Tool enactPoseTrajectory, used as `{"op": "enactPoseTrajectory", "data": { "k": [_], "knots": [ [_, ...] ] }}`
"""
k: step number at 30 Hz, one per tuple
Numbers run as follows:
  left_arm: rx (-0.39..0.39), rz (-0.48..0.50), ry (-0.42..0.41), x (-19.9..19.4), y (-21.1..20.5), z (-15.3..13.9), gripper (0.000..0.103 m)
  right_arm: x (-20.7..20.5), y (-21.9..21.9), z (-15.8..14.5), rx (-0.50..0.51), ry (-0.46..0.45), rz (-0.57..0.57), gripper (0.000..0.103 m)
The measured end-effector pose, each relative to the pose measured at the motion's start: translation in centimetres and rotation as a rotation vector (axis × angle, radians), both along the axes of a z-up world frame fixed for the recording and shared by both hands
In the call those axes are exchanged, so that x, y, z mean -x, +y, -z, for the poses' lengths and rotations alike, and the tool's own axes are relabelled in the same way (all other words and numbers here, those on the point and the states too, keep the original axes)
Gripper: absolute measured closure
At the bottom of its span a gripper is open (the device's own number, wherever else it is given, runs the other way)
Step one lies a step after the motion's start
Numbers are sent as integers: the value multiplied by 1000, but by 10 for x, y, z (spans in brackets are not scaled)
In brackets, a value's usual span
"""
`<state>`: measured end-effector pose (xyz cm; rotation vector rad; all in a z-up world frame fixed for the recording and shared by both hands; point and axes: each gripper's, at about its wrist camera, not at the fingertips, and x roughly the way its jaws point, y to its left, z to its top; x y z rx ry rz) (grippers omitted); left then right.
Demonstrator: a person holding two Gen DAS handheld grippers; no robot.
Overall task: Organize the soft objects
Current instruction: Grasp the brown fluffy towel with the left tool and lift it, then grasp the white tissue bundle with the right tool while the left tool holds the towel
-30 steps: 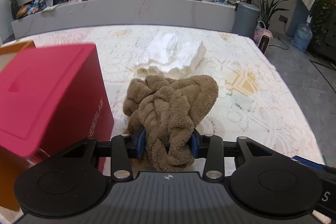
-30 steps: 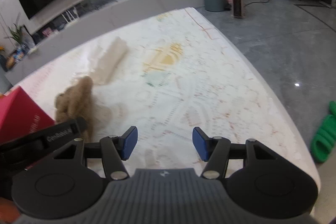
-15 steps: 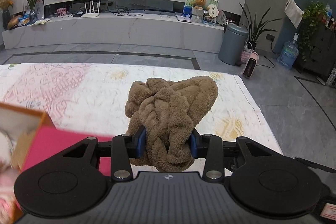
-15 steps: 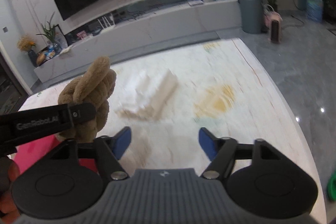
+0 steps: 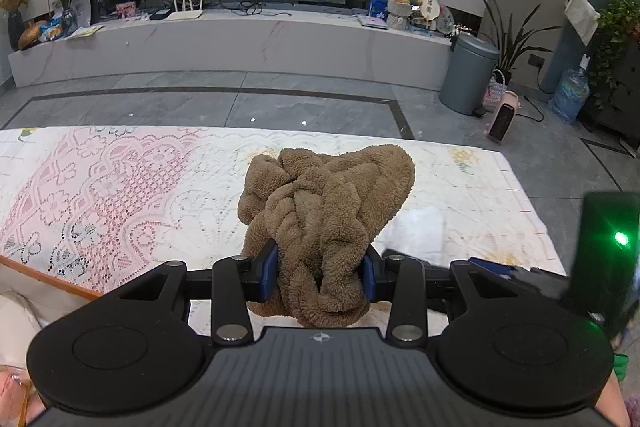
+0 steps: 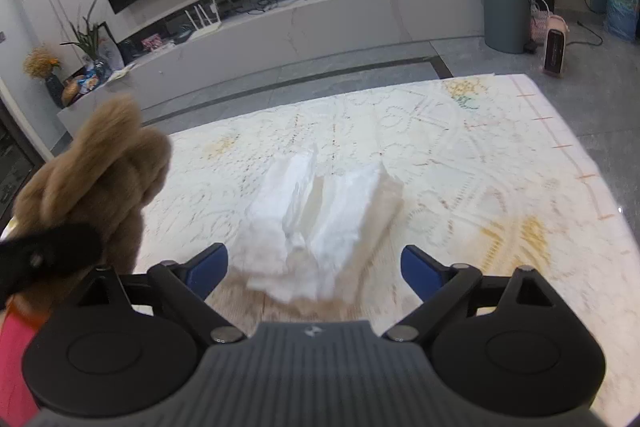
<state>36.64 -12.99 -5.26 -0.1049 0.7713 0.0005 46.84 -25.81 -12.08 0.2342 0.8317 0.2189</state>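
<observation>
Left gripper [image 5: 319, 275] clamped on brown fleece bundle [image 5: 326, 215], lifted off lace tablecloth [image 5: 120, 195].

White folded cloth [image 6: 320, 211] lies right of brown bundle, directly ahead of right gripper [image 6: 314, 267]; long axis runs roughly away from it, though blur hides edges.

Right gripper jaws just been opening, now wide, near end of cloth between them, untouched. Right hand nearer.

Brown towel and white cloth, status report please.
Left gripper clamped on brown towel, lifted. Right gripper just opened wide, empty, facing white cloth on table. Nothing between.
</observation>
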Motion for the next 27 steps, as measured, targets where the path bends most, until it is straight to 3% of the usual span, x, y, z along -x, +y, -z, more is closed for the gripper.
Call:
{"op": "enactPoseTrajectory", "data": {
  "k": [13,14,19,21,23,27],
  "knots": [
    [24,-39,35,-12,24,13,57,-43,47,31,75,45,-49,6],
    [28,-40,35,-12,25,14,57,-43,49,32,90,48,-53,9],
    [42,-41,31,-9,27,13,57,-39,54,37,189,23,-57,45],
    [42,-43,27,-9,27,12,57,-37,54,36,214,8,-68,67],
    [44,-43,23,-7,27,9,57,-35,50,33,195,1,-71,81],
    [49,-26,0,0,25,-2,57,-29,40,17,157,-15,-60,86]
  ]
}}
